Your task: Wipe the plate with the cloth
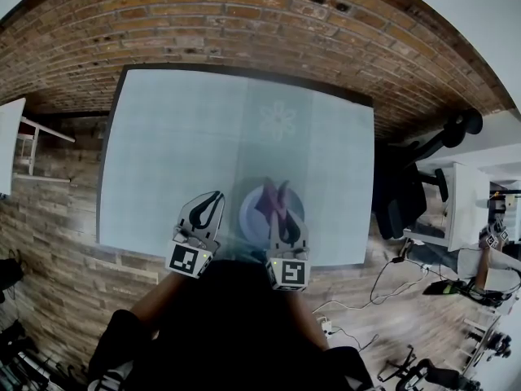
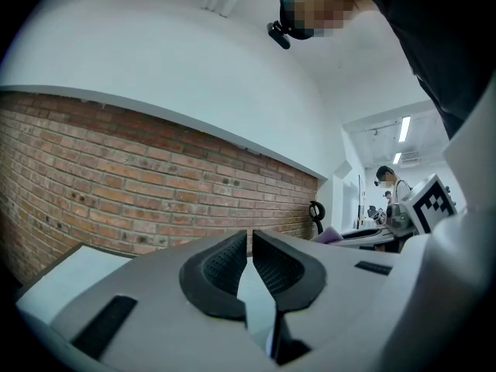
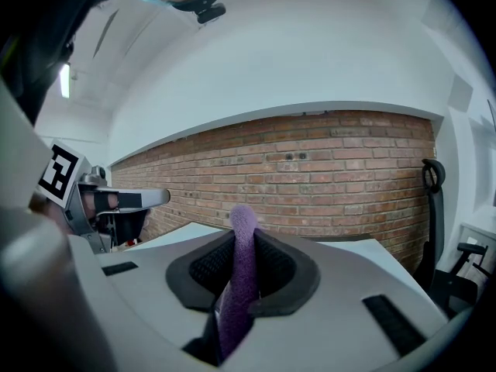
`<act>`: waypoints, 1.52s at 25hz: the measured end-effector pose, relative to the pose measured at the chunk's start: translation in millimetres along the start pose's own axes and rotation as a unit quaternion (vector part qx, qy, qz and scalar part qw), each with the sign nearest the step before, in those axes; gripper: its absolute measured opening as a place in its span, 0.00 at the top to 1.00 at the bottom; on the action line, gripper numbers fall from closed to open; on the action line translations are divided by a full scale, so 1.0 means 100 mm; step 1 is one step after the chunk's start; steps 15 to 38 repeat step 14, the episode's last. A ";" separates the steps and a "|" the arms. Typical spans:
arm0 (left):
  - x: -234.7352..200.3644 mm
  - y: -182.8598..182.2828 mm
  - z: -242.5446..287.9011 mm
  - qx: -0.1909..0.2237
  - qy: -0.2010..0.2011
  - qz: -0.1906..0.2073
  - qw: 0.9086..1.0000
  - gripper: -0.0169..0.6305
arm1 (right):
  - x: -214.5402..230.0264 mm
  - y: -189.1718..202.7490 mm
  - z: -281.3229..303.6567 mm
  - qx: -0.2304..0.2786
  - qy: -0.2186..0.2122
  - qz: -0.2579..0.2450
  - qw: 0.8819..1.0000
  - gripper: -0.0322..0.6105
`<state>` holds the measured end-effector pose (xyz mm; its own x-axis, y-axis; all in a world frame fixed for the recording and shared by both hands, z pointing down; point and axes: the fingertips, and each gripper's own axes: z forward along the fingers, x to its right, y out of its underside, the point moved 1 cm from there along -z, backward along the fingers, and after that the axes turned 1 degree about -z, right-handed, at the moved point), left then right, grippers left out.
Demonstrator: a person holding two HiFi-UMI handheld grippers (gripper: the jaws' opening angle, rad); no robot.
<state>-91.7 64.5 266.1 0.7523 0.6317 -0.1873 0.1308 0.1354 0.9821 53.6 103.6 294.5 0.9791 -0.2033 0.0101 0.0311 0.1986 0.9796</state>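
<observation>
The round grey plate (image 1: 248, 218) lies on the pale blue table (image 1: 179, 153) near its front edge. My right gripper (image 1: 282, 206) hovers over the plate, shut on the purple cloth (image 1: 267, 202). In the right gripper view the cloth (image 3: 242, 270) stands up as a folded strip between the jaws (image 3: 244, 242). My left gripper (image 1: 216, 196) is held just left of the plate, apart from it. Its jaws (image 2: 249, 242) are shut to a thin slit, with only the pale table showing through. The cloth (image 2: 333, 235) shows at the right of the left gripper view.
A brick wall (image 3: 310, 161) rises behind the table. A black office chair (image 1: 407, 186) stands off the table's right end, with white desks (image 1: 464, 202) and cables (image 1: 383, 287) beyond. Another person (image 2: 387, 183) stands far off in the room.
</observation>
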 end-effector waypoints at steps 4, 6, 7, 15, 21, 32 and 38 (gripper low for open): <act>0.00 0.04 -0.01 -0.010 0.003 0.005 1.000 0.90 | 0.01 0.00 -0.02 0.003 0.001 -0.006 1.000 0.85; 0.00 0.09 -0.02 -0.020 0.006 0.015 1.000 0.90 | 0.02 -0.04 -0.02 0.010 0.004 0.000 1.000 0.85; 0.00 0.08 -0.02 -0.018 0.007 0.013 1.000 0.90 | 0.02 -0.05 -0.02 0.012 0.005 0.000 1.000 0.85; 0.02 0.10 -0.01 -0.022 0.014 0.013 1.000 0.90 | 0.01 -0.05 -0.02 0.009 0.000 -0.008 1.000 0.85; 0.02 0.10 -0.01 -0.022 0.014 0.013 1.000 0.90 | 0.01 -0.05 -0.02 0.009 0.000 -0.008 1.000 0.85; 0.02 0.10 -0.01 -0.022 0.014 0.013 1.000 0.90 | 0.01 -0.05 -0.02 0.009 0.000 -0.008 1.000 0.85; 0.02 0.10 -0.01 -0.022 0.014 0.013 1.000 0.90 | 0.01 -0.05 -0.02 0.009 0.000 -0.008 1.000 0.85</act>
